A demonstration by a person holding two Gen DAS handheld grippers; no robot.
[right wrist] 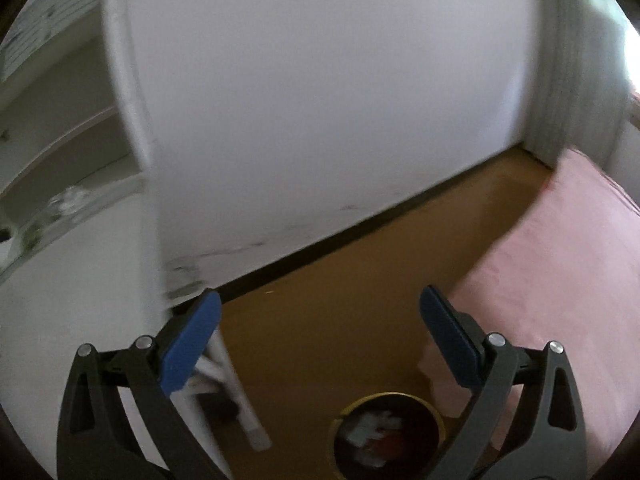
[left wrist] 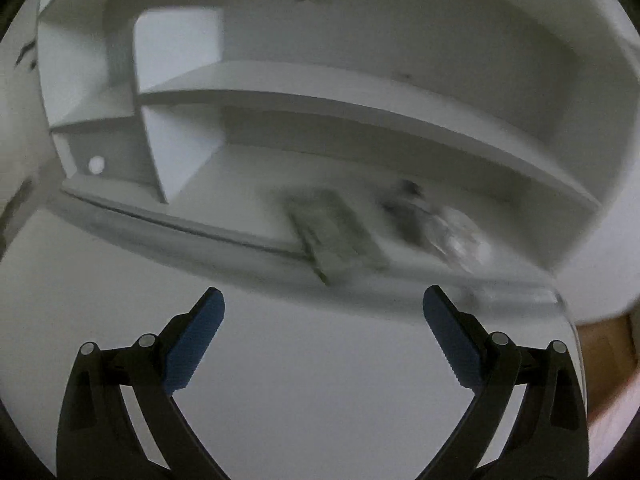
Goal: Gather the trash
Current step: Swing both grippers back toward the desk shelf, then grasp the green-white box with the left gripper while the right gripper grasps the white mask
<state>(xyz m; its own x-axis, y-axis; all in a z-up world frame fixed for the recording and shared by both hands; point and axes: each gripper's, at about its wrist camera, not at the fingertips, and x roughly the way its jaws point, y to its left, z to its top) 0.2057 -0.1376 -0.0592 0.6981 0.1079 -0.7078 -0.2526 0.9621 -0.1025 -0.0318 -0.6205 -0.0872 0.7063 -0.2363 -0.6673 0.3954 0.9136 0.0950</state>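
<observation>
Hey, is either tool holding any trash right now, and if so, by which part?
Nothing is held. The left tool is open over the white desk, and the right tool is open above the floor near the trash bin.

The desk front [left wrist: 280,360] lies bare; a greenish flat thing [left wrist: 336,232] and clear wrapper [left wrist: 456,236] crowd the back under the low shelf [left wrist: 360,108]. Floor [right wrist: 320,320] around the bin [right wrist: 388,436] is open.

left gripper [left wrist: 323,300]: black curved arms, lower frame
left pads [left wrist: 196,344]: blue, ribbed
left pivots: round silver pins
right gripper [right wrist: 320,300]: black arms, right one greyer
right pads [right wrist: 188,346]: blue, flat
</observation>
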